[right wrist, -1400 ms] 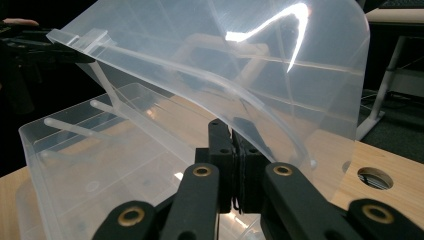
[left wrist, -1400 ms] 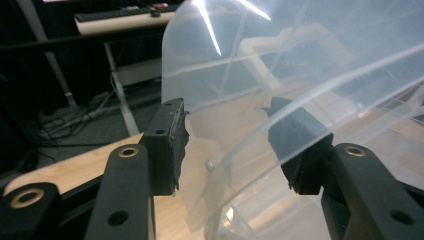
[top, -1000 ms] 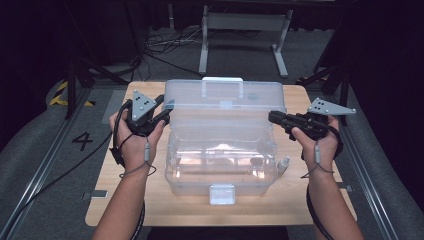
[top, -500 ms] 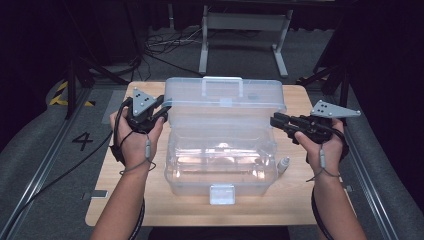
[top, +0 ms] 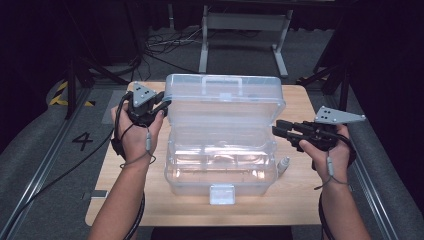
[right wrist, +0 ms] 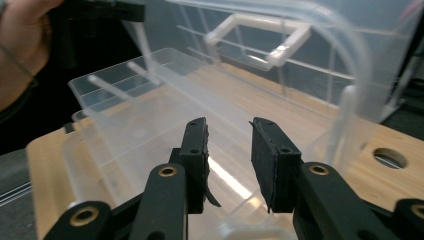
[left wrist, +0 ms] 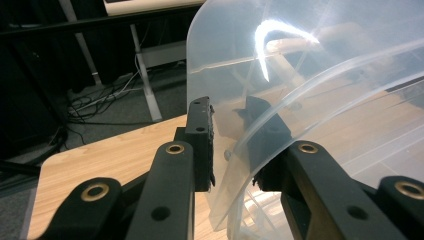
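The clear plastic storage box [top: 220, 150] stands mid-tabletop [top: 295, 200], its lid [left wrist: 320, 75] raised. The left gripper [left wrist: 227, 145] straddles the lid's side edge, its jaws having just been closing on it. The right gripper [right wrist: 227, 150], jaws parted and just opening, hangs empty just beside the box's right wall.

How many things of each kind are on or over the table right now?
Clear plastic box with its lid raised: 1
Black grippers: 2, the left gripper at the lid's edge, the right gripper beside the box
Small white cylinder on the table: 1
Total: 4
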